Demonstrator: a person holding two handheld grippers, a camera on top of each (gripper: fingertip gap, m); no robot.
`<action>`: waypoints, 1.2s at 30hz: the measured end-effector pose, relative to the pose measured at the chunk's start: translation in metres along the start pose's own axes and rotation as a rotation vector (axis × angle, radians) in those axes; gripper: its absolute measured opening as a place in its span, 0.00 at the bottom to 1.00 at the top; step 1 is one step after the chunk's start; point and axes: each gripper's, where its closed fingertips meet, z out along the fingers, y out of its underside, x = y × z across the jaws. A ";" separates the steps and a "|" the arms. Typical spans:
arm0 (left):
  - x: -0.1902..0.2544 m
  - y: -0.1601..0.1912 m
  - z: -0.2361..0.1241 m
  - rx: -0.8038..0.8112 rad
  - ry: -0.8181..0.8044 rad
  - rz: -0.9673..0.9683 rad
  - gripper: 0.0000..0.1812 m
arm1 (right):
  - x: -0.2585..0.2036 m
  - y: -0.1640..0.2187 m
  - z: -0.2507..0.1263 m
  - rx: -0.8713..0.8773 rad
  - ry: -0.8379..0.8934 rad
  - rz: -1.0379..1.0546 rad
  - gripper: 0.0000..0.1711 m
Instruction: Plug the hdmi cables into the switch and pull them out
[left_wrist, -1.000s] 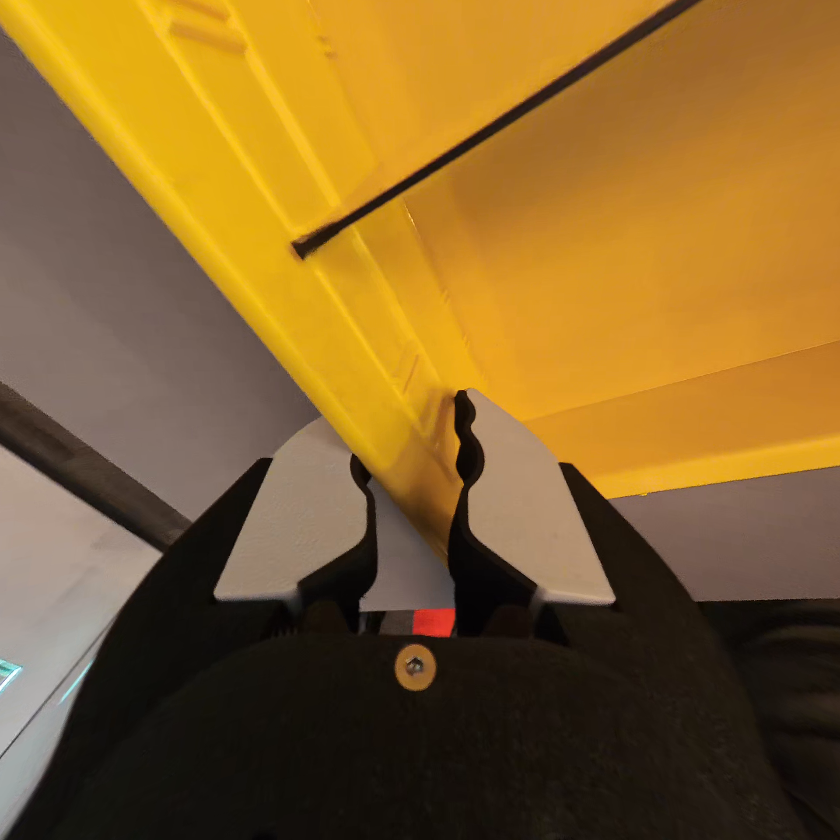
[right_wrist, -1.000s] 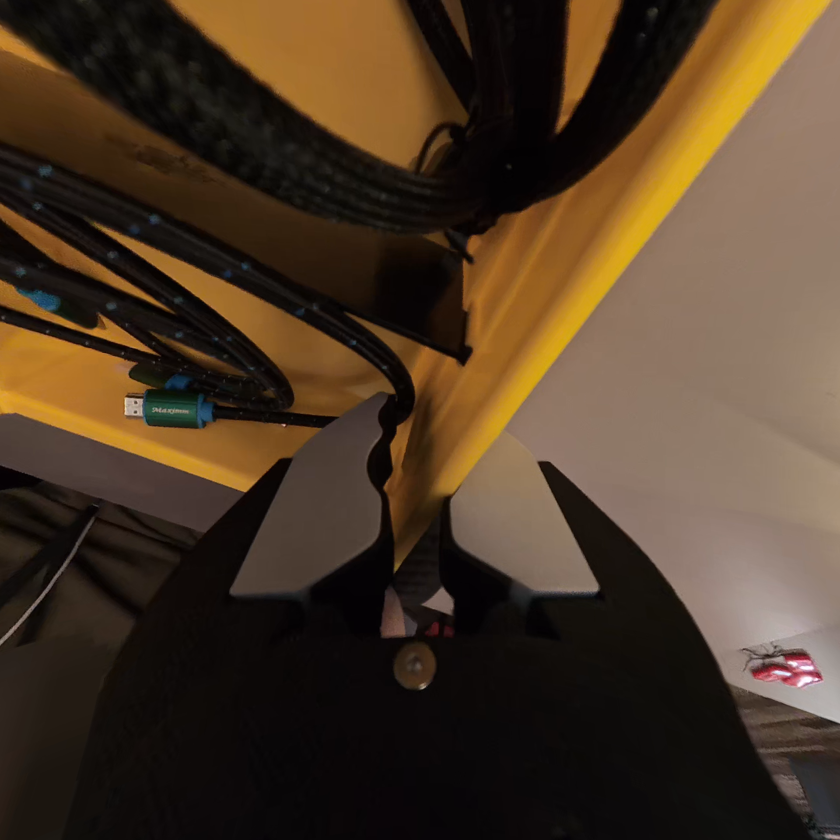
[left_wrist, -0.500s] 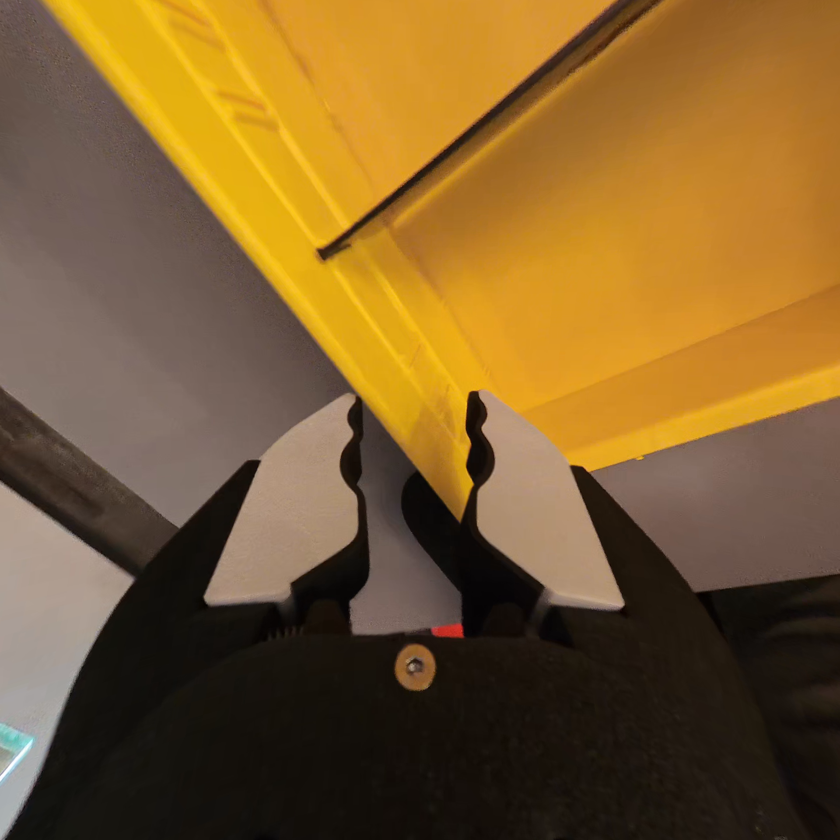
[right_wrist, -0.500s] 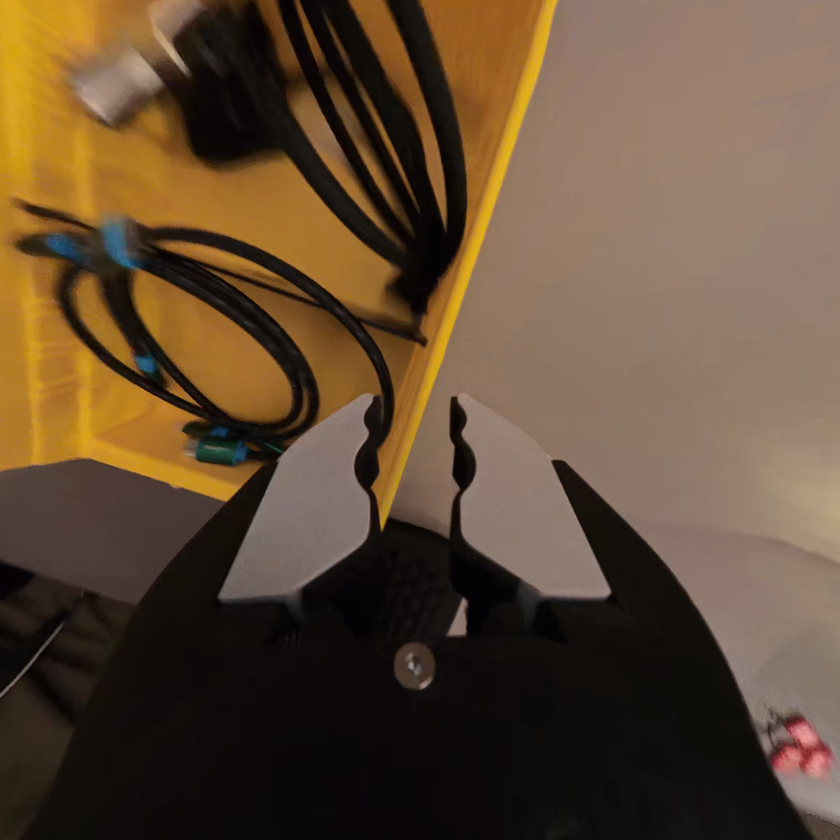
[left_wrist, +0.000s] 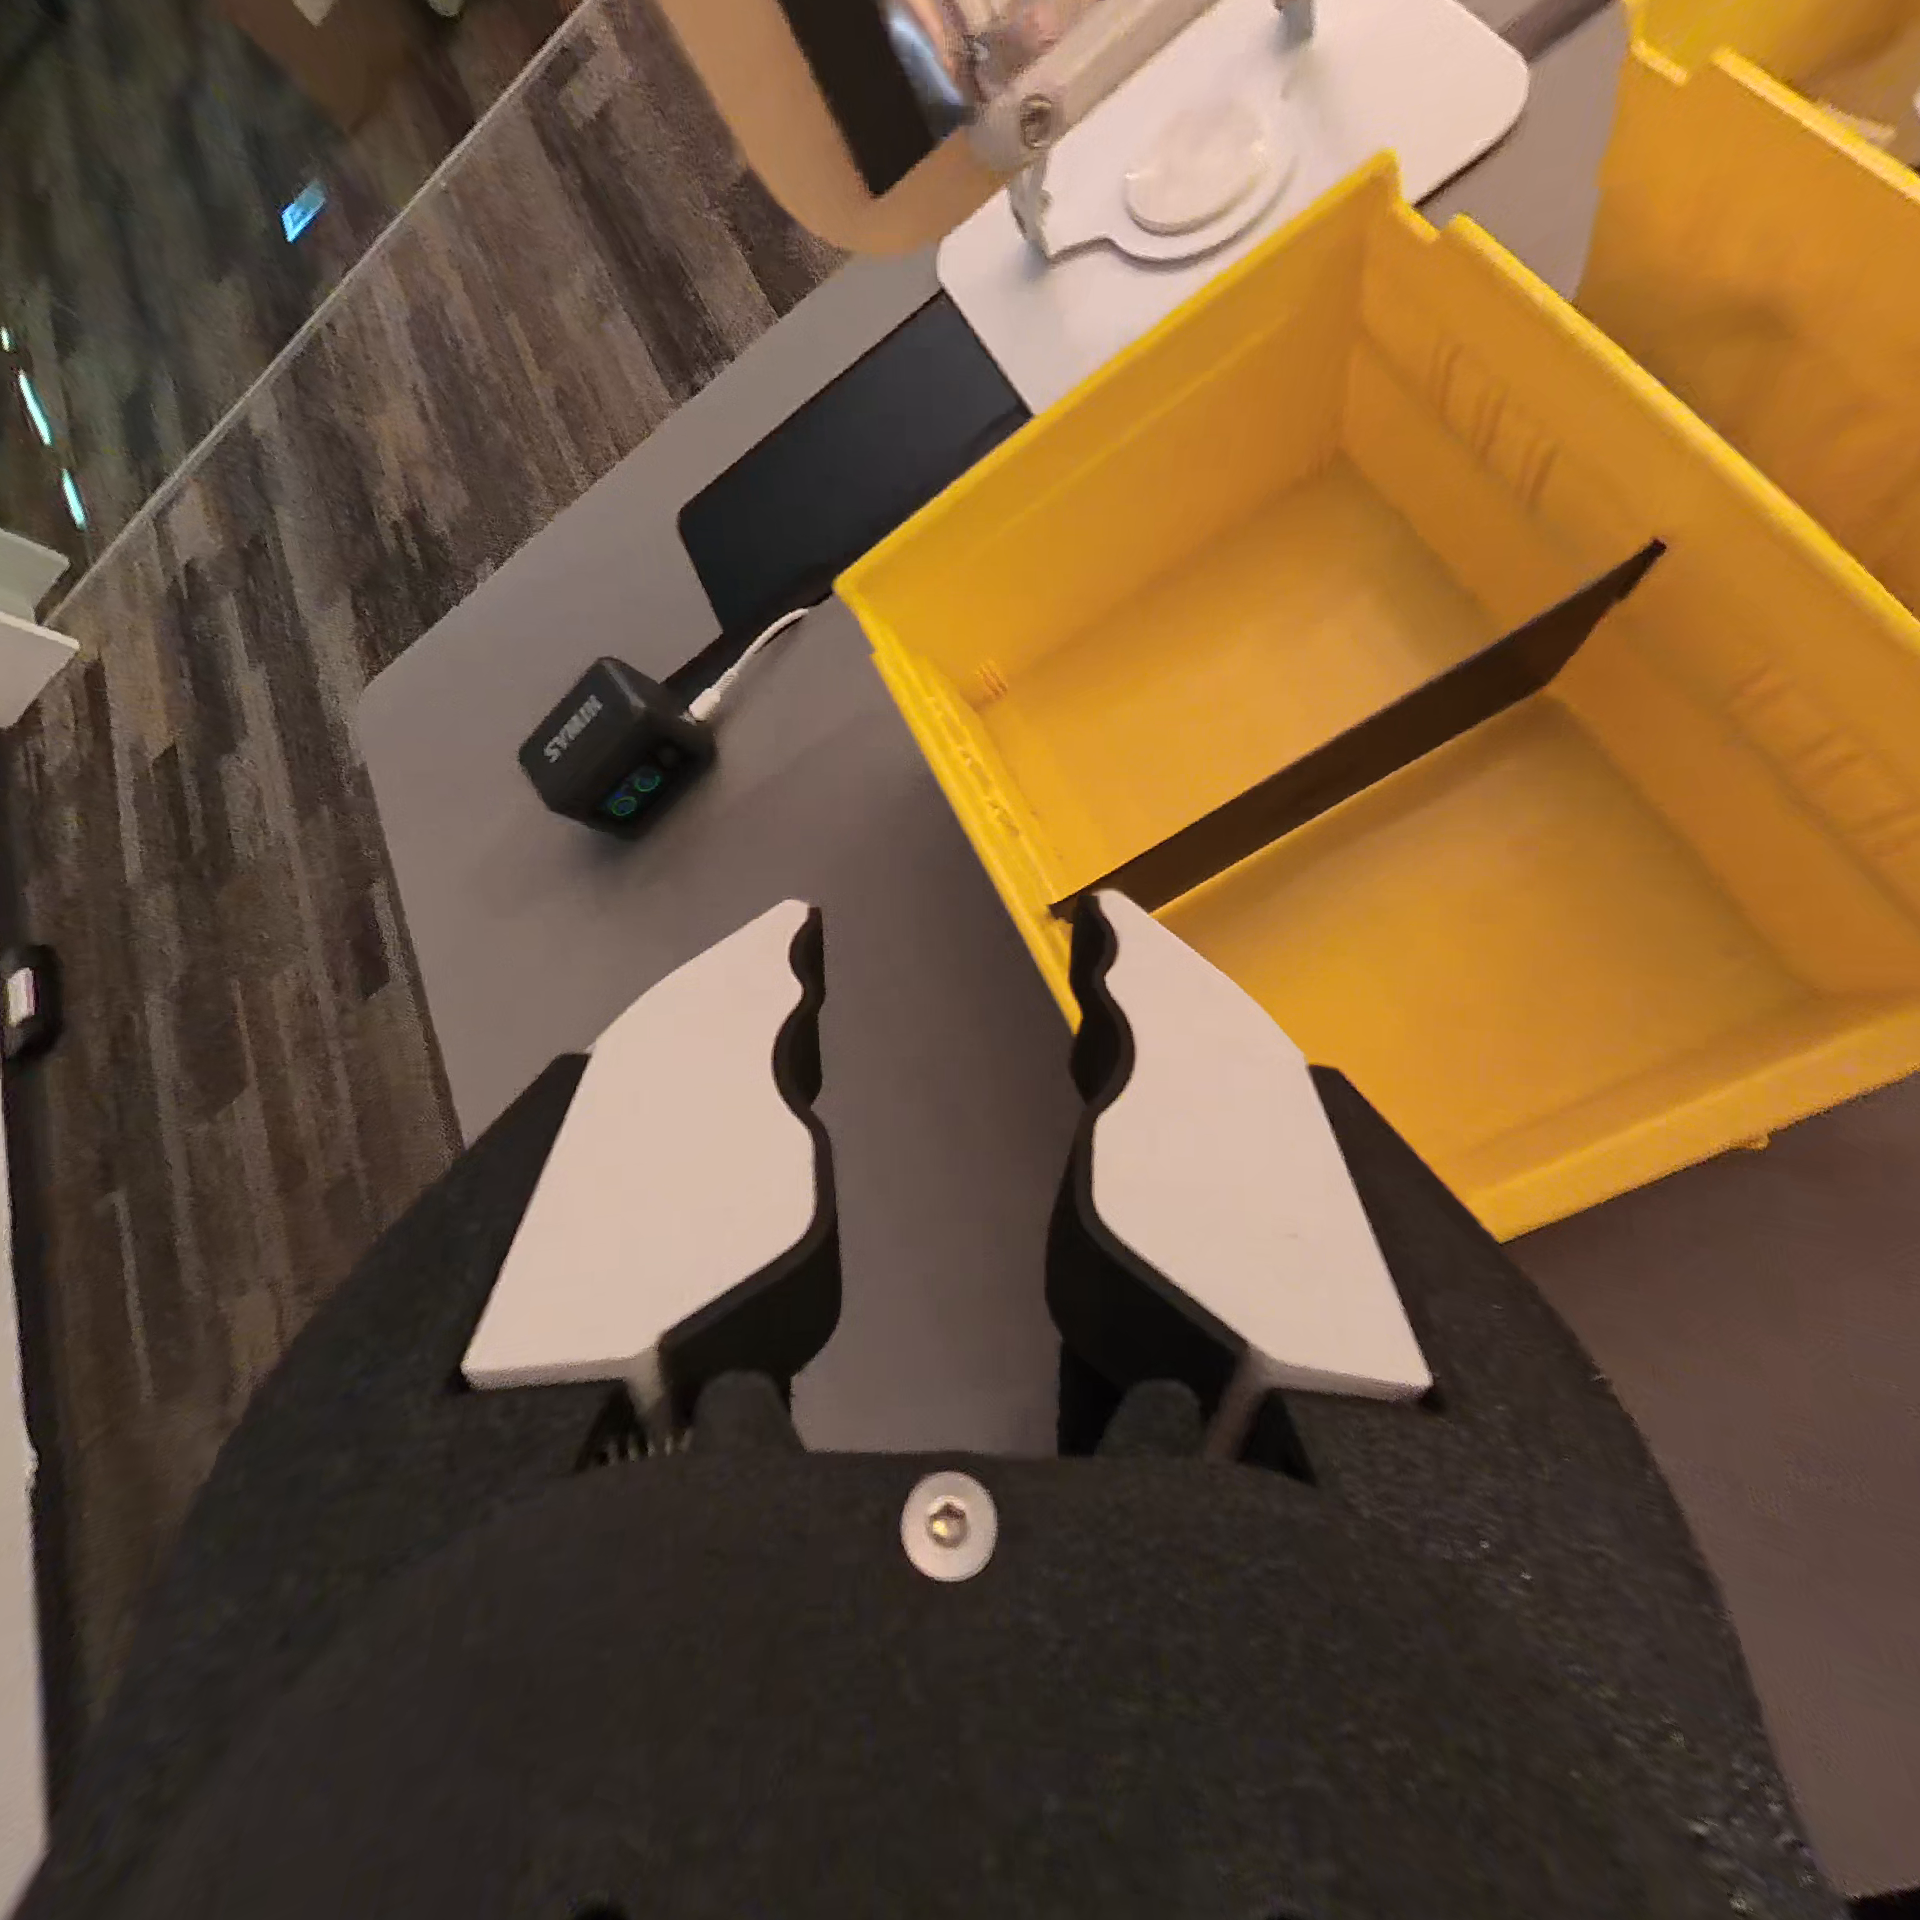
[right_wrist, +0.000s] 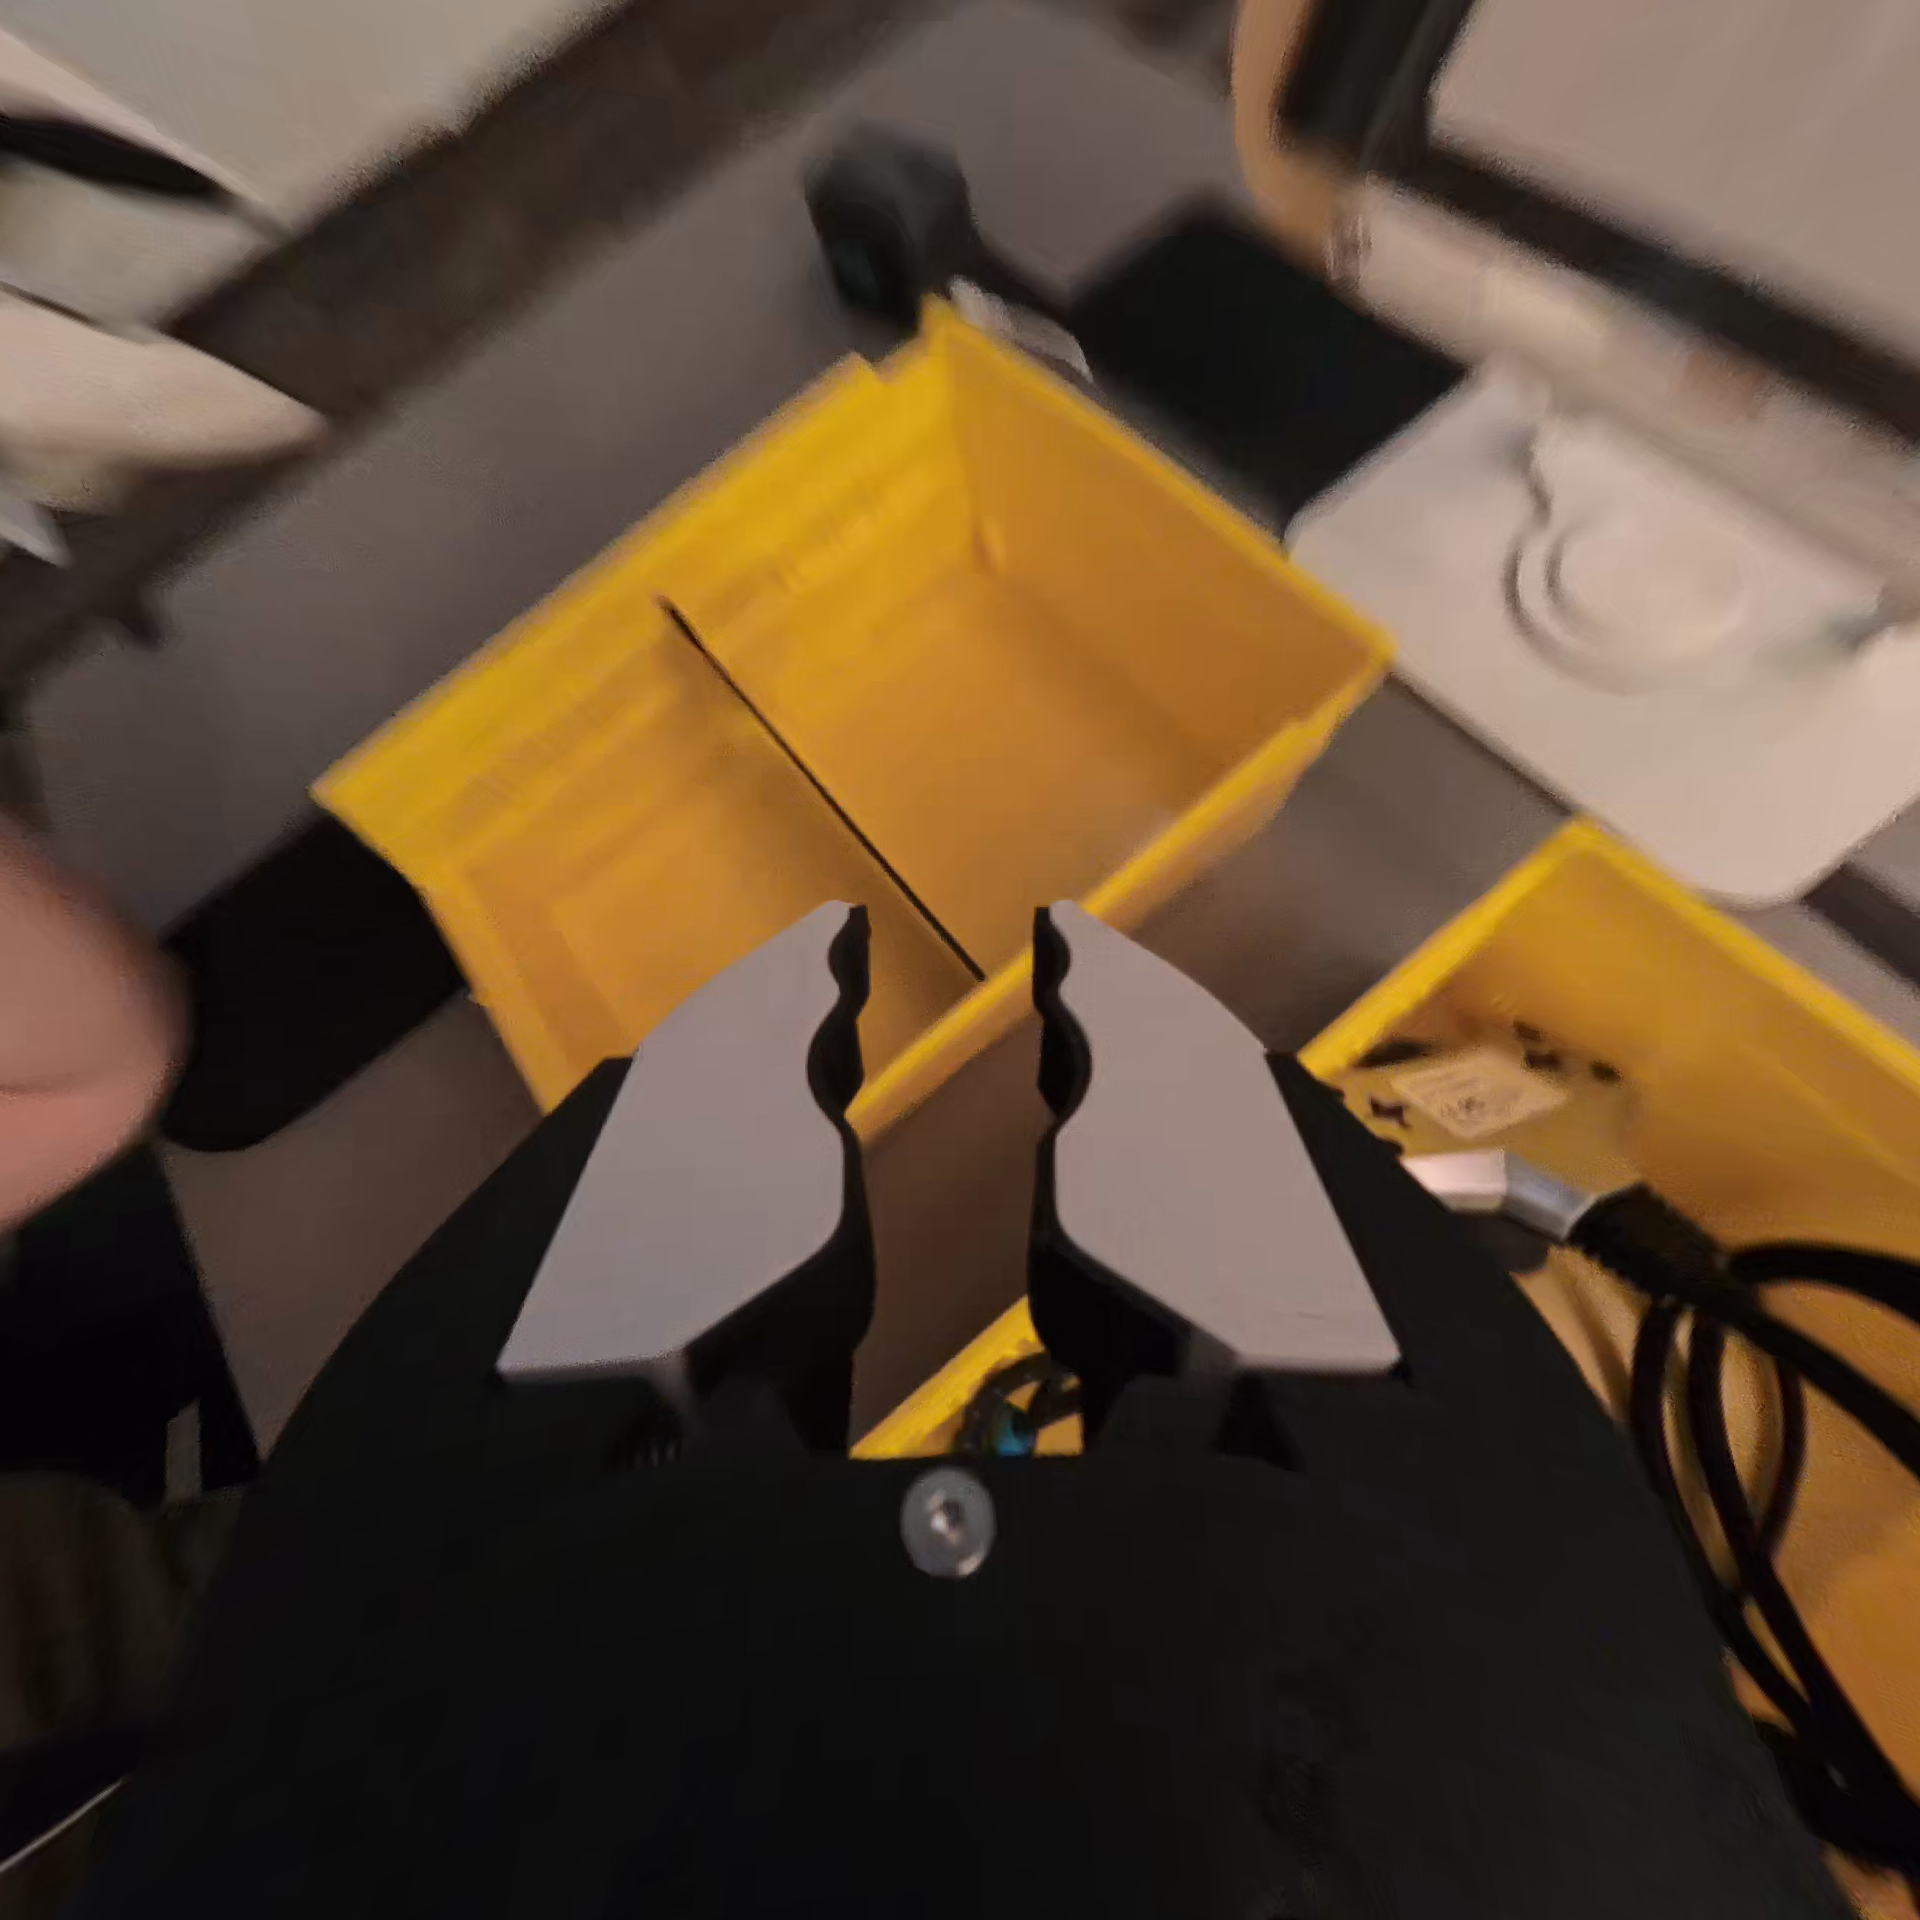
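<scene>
My left gripper (left_wrist: 945, 914) is open and empty above the grey table, just left of an empty yellow bin (left_wrist: 1132, 436) with a black divider (left_wrist: 1382, 748). My right gripper (right_wrist: 948, 920) is open and empty over the gap between that empty bin (right_wrist: 1164, 873) and a second yellow bin (right_wrist: 1704, 997). Black HDMI cables (right_wrist: 1704, 1382) lie coiled in the second bin, with a silver plug (right_wrist: 1475, 1184) showing. The right wrist view is blurred. I cannot make out the switch.
A small black device (left_wrist: 613, 748) with green lights and a white lead sits on the table beside a black pad (left_wrist: 852, 468). A white monitor base (left_wrist: 1226, 156) stands behind the bins. A blurred hand (right_wrist: 62, 987) is at the left edge. To the silver plug (right_wrist: 1475, 1184): right tips about 15 cm, left tips about 35 cm.
Both grippers opened off the yellow bin walls and pulled back and up. The views now look down on the bins and table from farther away.
</scene>
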 end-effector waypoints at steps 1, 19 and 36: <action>-0.005 0.002 -0.001 0.001 -0.007 -0.019 0.26 | 0.010 0.011 0.016 -0.095 0.042 0.025 0.20; 0.015 -0.007 -0.016 0.065 0.100 0.066 0.24 | 0.055 0.060 0.110 -0.485 0.294 0.454 0.09; -0.013 -0.061 -0.078 0.502 -0.003 -0.112 0.27 | 0.003 -0.001 0.119 -0.615 0.074 0.434 0.04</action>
